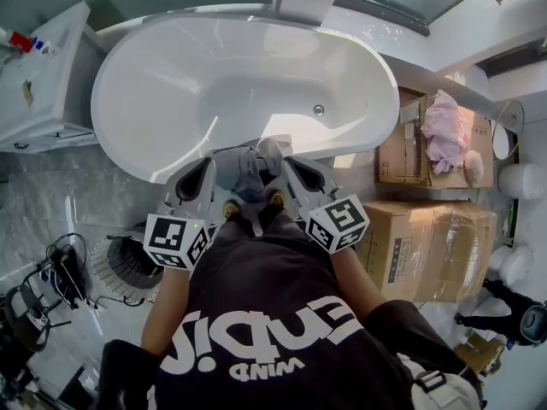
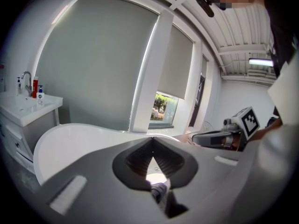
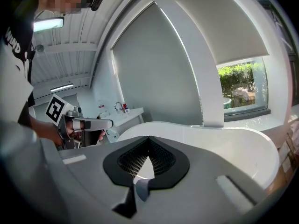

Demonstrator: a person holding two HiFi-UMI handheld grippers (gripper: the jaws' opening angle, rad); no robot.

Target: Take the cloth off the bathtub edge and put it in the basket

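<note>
- Risk, closing on nothing: the left gripper [image 1: 203,167] and the right gripper [image 1: 297,166] each have their jaws brought together tip to tip, with nothing gripped between the pads. They would have to part before either can take the cloth [image 1: 255,166]
- Risk, cloth lost into the bathtub [image 1: 214,84]: the cloth sits bunched on the bathtub's near edge. A push from a closed jaw tip could slide it over the rim to the inside
- Risk, partial grip: a pinch on one loose fold would probably let the rest trail and catch on the bathtub's edge during the carry to the basket [image 1: 109,259]. The basket stands on the floor just outside the bathtub's near-left side
- Position of the cloth: it lies on the bathtub's near edge, between the two grippers and just beside each
- In both gripper views a grey fold shows low down, beneath the closed jaws rather than between the pads
</note>
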